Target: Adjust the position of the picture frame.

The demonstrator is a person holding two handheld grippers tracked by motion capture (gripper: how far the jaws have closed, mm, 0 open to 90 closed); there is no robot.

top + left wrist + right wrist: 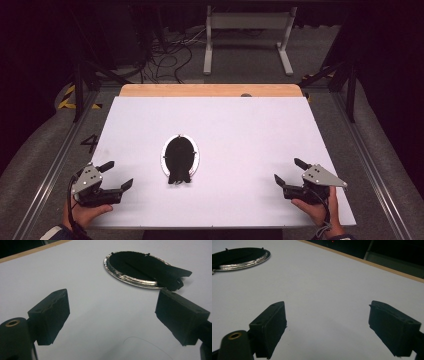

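from the high view i see a black fabric piece [179,159] lying in an oval silver metal ring [196,155] mid-sheet on the matte white table cover [240,130], well apart from both tools. my left gripper [119,175] and right gripper [287,172] stand spread and empty. in the left gripper view, blocky black pads [51,315] frame the crinkled ring [130,278]. in the right gripper view, the ring [244,263] sits far left.
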